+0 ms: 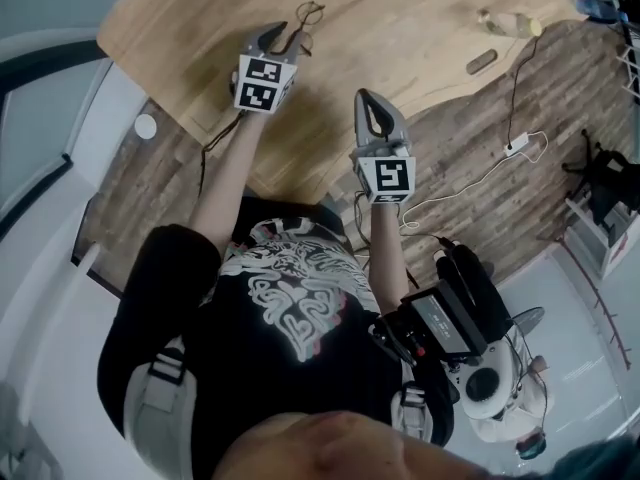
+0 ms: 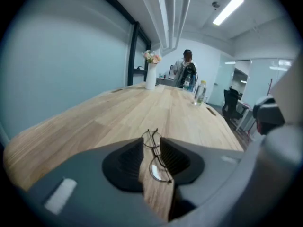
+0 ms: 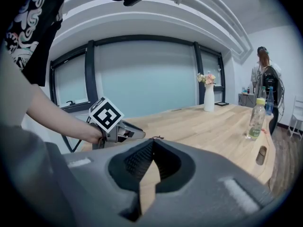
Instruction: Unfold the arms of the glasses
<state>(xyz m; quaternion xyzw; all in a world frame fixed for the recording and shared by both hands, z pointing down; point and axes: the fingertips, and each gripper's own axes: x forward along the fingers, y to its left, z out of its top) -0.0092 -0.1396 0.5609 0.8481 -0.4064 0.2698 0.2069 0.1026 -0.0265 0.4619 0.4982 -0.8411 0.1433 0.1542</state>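
Between the jaws of the left gripper [image 2: 152, 144] sit the glasses [image 2: 159, 168]. The pads stand narrowly apart with the near lens pinched between them, and the far lens pokes out just past the tips, over the wooden table [image 2: 142, 108]. The right gripper [image 3: 151, 144] has its jaws pressed together at the tips with nothing between them, off to the side of the glasses.

By my reading only the holding is done. A thin wire seems to lie folded along the frame, so both arms are yet to be swung out, and the right gripper must open before it can catch one.

Only the left gripper view shows the grip itself. The head view shows that the right gripper's tips are well apart from the glasses. The right gripper view shows the left gripper side-on, with a mere sliver of frame beyond its tips
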